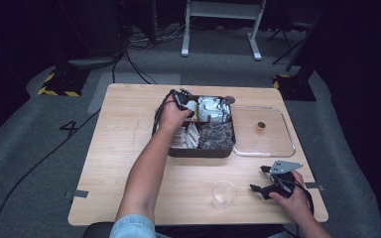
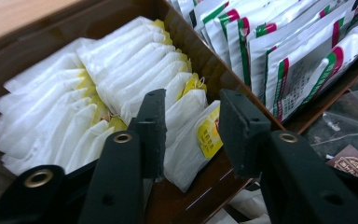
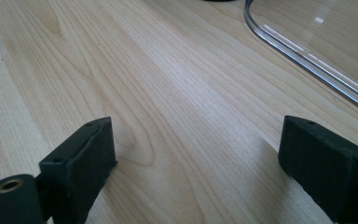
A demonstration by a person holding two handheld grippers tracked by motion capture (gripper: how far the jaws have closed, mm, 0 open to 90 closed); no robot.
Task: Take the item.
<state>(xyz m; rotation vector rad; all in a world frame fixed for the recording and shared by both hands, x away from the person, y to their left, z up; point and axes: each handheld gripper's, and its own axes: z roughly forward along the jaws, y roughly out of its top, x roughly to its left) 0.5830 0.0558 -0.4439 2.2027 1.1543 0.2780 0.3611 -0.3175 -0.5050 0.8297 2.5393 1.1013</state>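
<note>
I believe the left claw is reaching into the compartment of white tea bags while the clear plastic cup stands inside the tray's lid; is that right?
Not quite. The left claw is indeed at the white tea bags in the tray, but the clear plastic cup stands on the bare wooden table, near the right claw, not inside the lid. The high view shows this.

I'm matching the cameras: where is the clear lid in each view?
High view: clear lid right of the brown box.
Right gripper view: its rim crosses the top right corner.
Left gripper view: faces into the box, onto tea bags.
Shared landmark: the wooden table.
</note>
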